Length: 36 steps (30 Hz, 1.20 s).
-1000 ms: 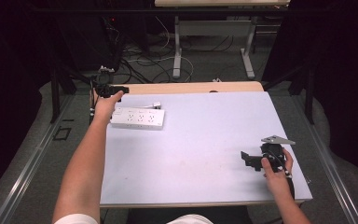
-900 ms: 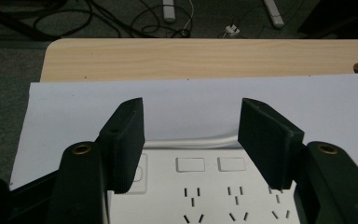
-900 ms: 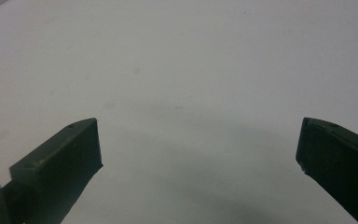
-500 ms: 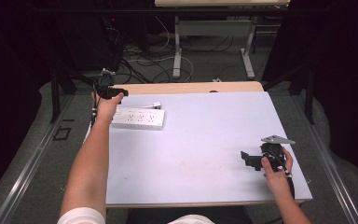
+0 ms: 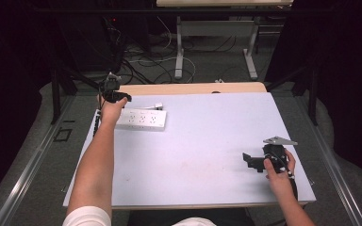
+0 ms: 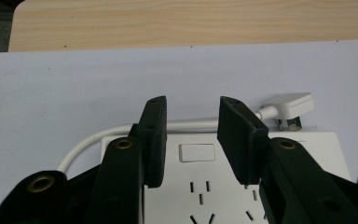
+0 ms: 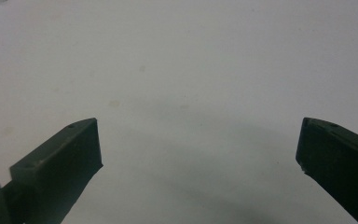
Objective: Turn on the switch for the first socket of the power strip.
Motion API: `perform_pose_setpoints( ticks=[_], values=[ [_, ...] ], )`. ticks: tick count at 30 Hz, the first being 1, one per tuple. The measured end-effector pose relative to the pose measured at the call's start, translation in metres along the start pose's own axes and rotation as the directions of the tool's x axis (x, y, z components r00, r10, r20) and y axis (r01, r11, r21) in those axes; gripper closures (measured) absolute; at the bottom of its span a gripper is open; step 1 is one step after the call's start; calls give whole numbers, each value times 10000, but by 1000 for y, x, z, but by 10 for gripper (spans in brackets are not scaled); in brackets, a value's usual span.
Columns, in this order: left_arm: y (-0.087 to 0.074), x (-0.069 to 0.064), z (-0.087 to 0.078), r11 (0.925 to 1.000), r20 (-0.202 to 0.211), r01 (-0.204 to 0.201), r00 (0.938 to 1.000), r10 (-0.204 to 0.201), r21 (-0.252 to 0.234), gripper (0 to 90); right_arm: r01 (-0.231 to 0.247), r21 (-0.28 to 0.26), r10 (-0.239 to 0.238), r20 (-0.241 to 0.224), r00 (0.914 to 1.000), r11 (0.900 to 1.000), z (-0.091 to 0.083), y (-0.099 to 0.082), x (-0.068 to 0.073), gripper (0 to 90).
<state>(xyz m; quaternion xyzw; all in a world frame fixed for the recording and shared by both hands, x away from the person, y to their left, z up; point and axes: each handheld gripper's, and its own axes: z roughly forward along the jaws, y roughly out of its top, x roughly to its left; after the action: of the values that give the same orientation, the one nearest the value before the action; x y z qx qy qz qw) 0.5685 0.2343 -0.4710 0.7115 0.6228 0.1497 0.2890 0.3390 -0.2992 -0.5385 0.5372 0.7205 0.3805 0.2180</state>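
A white power strip (image 5: pixel 141 120) lies at the far left of the white table (image 5: pixel 207 136), its flat white plug (image 5: pixel 158 106) resting just behind it. My left gripper (image 5: pixel 118 96) hovers over the strip's left end. In the left gripper view the jaws (image 6: pixel 191 105) have just been closing and stand part open above the strip (image 6: pixel 200 186), framing its rocker switch (image 6: pixel 196 152); the pads press on nothing. The cord (image 6: pixel 88 140) curves behind them to the plug (image 6: pixel 289 103). My right gripper (image 5: pixel 250 161) rests near the front right, wide open (image 7: pixel 198 123) over bare table.
A wooden board (image 5: pixel 193 88) runs along the table's far edge. Beyond it, desk legs (image 5: pixel 179 52) and loose cables (image 5: pixel 146 56) lie on the floor. The person's forearms (image 5: pixel 96 165) come in from the front edge.
My left gripper has sunk a little toward the strip's left end, and its jaws have narrowed. The right hand and gripper have stayed put.
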Motion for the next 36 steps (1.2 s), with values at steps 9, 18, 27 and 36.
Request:
perform_pose_setpoints(
  ticks=[9, 18, 27, 36],
  values=[
    [-3, -5, 13, 9997, 32, 113, 9999, -113, 228, 670, 66, -12, -66, -71, 10000, 10000, 0, 0, 1, 0],
    [-6, -8, 25, 9991, -158, -10, 9999, 17, 433, 720, -11, -59, 10, -55, 10000, 10000, -1, 0, 2, 0],
    [-7, -6, 30, 9976, -297, 151, 9995, -131, 677, 794, -38, -50, 38, -6, 10000, 10000, -2, 0, 1, 0],
    [-9, -4, 34, 9950, -272, 292, 9993, -267, 957, 846, -49, -12, 49, -71, 10000, 10000, -2, -1, 1, 0]
  ],
)
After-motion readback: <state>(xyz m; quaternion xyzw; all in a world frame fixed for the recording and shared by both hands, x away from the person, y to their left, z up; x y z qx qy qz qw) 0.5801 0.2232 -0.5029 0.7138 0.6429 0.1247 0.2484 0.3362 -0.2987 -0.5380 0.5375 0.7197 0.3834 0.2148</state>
